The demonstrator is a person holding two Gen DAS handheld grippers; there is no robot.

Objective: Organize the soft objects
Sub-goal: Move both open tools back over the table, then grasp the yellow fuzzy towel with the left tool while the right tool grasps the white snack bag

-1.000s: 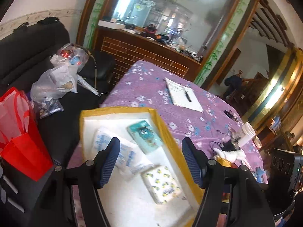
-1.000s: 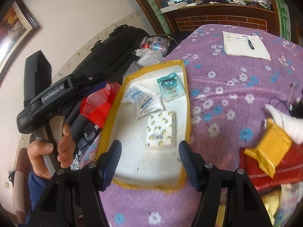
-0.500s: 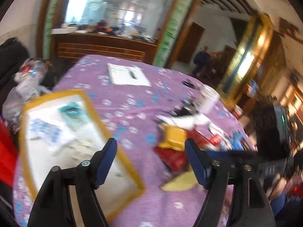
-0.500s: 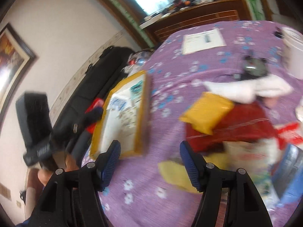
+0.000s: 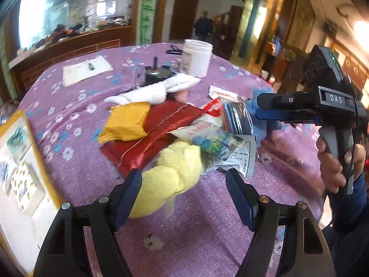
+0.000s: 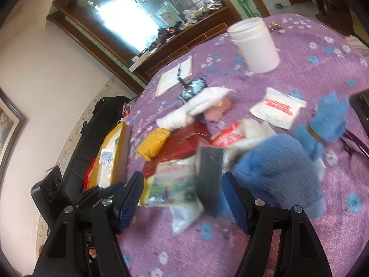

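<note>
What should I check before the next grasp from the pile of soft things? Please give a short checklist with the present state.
1. Left gripper open and empty: ok; its jaws have just been opening.
2. Right gripper open and empty: ok; its jaws have just been opening too.
3. Yellow plush free on top: not ok, the printed packet lies over its far end.
4. Tray has free room: ok.
5. Grippers apart from each other: ok.
6. Sharp view of the blue plush: not ok, blurred.
</note>
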